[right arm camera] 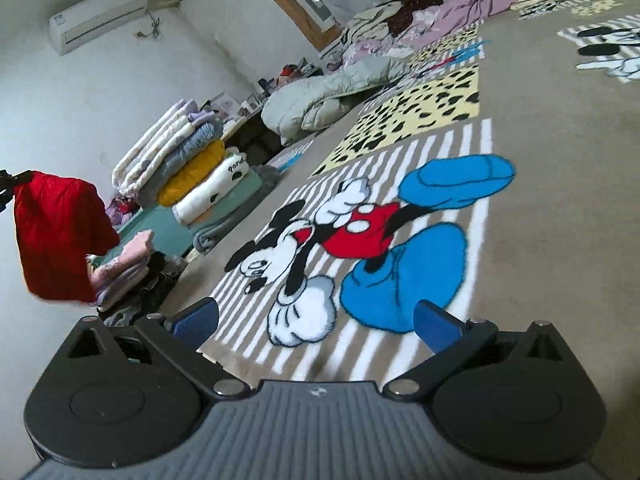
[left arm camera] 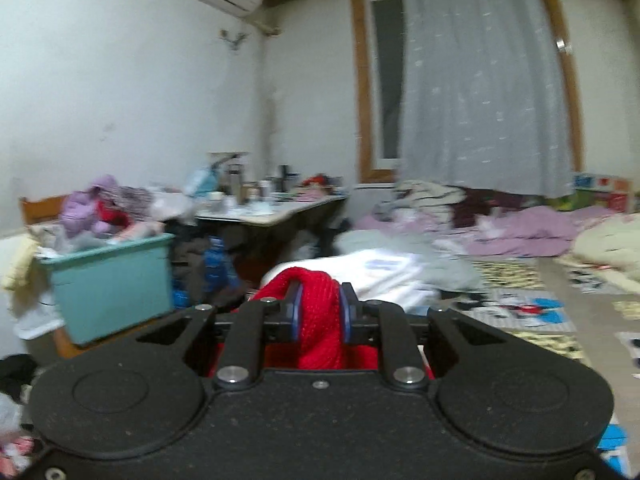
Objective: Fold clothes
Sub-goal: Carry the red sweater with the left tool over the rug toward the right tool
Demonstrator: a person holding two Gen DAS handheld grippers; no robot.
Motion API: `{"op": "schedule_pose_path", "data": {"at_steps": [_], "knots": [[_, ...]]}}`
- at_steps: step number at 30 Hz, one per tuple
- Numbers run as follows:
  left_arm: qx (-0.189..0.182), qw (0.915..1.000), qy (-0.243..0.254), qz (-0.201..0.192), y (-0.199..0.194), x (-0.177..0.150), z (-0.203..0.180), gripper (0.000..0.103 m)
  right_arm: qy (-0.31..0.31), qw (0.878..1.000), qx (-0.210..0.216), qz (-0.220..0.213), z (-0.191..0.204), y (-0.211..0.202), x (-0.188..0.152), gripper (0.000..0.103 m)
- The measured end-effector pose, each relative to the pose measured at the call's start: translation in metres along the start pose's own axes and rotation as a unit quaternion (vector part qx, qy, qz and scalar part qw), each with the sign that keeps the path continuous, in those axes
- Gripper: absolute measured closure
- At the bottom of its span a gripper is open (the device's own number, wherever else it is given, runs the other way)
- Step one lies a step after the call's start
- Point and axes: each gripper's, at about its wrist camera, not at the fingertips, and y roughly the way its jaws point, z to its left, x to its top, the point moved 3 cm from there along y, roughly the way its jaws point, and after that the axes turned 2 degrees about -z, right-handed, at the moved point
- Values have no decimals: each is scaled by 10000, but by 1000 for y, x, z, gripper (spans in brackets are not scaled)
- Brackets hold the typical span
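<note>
L tool (left arm camera: 320,312) clamped on red knit garment (left arm camera: 318,320), held up in air; in R wrist view it hangs w/ long axis vertical, bunched top at the grip. R tool (right arm camera: 316,320) jaws wide apart, nothing held, over cartoon blanket (right arm camera: 540,240). Folded stack (right arm camera: 192,172) nearby.

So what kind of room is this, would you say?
Most likely a lived-in bedroom: a bed under a cartoon mouse blanket, rumpled quilts by the curtained window, and folded clothes stacked nearby.
</note>
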Motion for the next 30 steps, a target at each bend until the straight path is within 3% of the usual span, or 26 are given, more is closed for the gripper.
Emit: {"op": "schedule_pose_path", "data": {"at_steps": [4, 7, 11, 16, 19, 24, 30], "knots": [[-790, 9958, -256, 388, -4, -15, -40, 86, 131, 9997, 28, -221, -11, -29, 9, 0], [-1305, 9895, -173, 596, -3, -28, -85, 86, 412, 9982, -2, -439, -27, -50, 15, 0], [-2003, 9765, 7, 800, 1, -42, -159, 86, 825, 9941, -93, -701, -52, -70, 20, 0], [-2733, 9593, 106, 708, 14, -44, -250, 86, 1104, 9893, -215, -926, -75, -86, 23, 0], [-3147, 9462, 43, 756, 21, -51, -285, 86, 1216, 9871, -154, -1026, -85, -97, 25, 0], [-3506, 9283, 192, 1219, 22, -94, -312, 86, 1571, 9797, -2, -1247, -106, -114, 27, 0], [-3593, 9084, 383, 2102, 0, -179, -282, 85, 1818, 9732, 121, -1402, -125, -129, 26, 0]]}}
